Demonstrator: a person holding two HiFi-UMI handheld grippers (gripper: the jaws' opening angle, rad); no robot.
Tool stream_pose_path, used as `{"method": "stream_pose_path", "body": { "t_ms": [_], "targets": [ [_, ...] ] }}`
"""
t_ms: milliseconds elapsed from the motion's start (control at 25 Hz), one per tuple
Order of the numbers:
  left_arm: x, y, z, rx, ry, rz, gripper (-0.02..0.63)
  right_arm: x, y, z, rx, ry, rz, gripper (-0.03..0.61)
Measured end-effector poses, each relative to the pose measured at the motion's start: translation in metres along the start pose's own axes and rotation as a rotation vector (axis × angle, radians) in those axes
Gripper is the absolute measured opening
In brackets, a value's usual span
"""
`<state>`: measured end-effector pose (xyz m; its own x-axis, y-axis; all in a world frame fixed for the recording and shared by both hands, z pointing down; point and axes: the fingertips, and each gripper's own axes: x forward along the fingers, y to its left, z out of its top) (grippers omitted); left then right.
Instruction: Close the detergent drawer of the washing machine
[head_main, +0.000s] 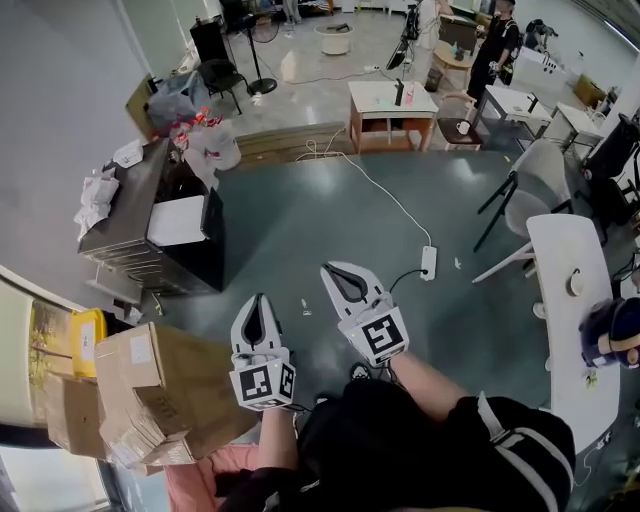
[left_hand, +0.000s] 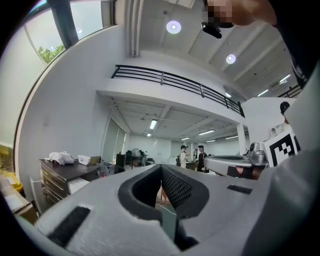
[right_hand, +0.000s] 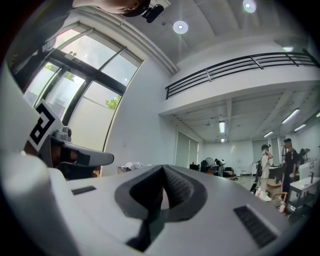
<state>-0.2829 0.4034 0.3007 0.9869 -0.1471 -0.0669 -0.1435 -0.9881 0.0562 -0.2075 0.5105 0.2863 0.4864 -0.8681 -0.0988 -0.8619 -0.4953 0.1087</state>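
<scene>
Claws both pressed together, nothing between them: left claw (head_main: 259, 305) and right claw (head_main: 335, 275) sit side by side, roughly level, over the dark green floor (head_main: 300, 220). Cardboard boxes (head_main: 150, 390) lie just left of the left claw. Detergent drawer can't be made out in any view.

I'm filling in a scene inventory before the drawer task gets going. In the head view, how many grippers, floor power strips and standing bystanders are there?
Grippers: 2, left gripper and right gripper
Power strips: 1, power strip on the floor
Bystanders: 2, person in dark clothes and person in light clothes
Total: 5
</scene>
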Motion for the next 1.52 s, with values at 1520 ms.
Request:
{"method": "stream_pose_path", "body": {
  "t_ms": [1520],
  "targets": [
    [0.096, 0.009, -0.067, -0.034, 0.169, 0.052, 0.181, 0.043, -0.089, -0.082, 0.029, 0.110, 0.115, 0.192]
  ]
}}
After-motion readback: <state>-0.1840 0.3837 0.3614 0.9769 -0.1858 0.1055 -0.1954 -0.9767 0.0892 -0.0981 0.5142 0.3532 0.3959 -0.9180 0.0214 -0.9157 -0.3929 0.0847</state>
